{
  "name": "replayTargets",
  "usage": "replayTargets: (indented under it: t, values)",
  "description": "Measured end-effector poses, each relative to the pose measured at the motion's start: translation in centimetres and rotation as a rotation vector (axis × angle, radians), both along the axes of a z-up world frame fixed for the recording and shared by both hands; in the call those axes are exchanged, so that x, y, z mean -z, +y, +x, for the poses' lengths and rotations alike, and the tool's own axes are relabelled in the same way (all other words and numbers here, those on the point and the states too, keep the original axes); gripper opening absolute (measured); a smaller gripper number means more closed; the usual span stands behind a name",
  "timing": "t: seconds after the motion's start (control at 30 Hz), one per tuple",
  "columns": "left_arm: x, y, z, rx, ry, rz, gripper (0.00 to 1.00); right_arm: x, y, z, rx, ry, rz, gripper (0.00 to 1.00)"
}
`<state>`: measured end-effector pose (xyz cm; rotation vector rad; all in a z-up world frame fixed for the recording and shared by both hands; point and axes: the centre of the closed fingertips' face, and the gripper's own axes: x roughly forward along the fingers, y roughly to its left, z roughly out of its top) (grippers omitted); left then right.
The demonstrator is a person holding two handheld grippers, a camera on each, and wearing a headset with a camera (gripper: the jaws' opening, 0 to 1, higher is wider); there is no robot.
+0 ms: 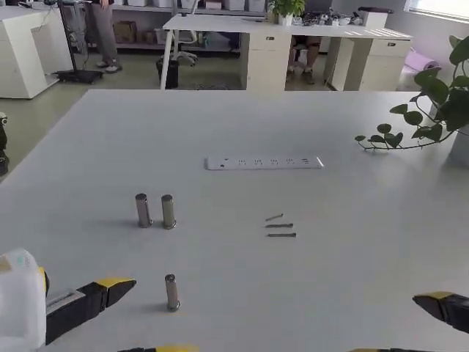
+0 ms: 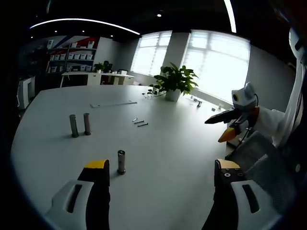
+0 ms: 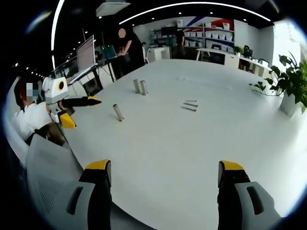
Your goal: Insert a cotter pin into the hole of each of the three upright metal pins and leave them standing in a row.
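Head view puts your first metal pin (image 1: 143, 210) and second metal pin (image 1: 168, 211) upright just beside each other on the white table (image 1: 352, 293). The third metal pin (image 1: 171, 292) stands alone nearer you, close to a jaw tip of your left gripper (image 2: 162, 167). Three cotter pins (image 1: 279, 226) lie loose well to their right, near the power strip (image 1: 264, 163). Your left gripper and right gripper (image 3: 165, 166) both have jaws spread apart, holding nothing.

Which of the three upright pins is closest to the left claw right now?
The lone pin, standing by itself just ahead of the left claw. The other two pins stand side by side farther back on the table.
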<state>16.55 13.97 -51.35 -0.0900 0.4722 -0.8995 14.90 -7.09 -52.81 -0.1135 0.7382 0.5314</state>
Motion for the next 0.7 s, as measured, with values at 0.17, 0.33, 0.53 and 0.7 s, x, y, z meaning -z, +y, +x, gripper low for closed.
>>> replayTargets:
  t: [0.17, 0.33, 0.53, 0.7]
  values:
    - [0.1, 0.1, -0.4, 0.003, 0.014, -0.008, 0.99, 0.0, 0.4, 0.1, -0.016, 0.001, -0.004, 0.91]
    - [0.6, 0.6, -0.8, 0.012, 0.036, 0.005, 0.99, -0.1, 0.4, 0.6, -0.035, -0.002, -0.017, 0.91]
    - [1.5, 1.3, -0.6, -0.026, 0.062, 0.001, 0.99, 0.1, -0.3, 1.7, -0.075, 0.005, -0.052, 0.78]
    - [3.1, 1.5, -1.1, -0.033, 0.105, 0.037, 0.99, 0.1, -0.9, 2.7, -0.136, 0.015, -0.128, 0.85]
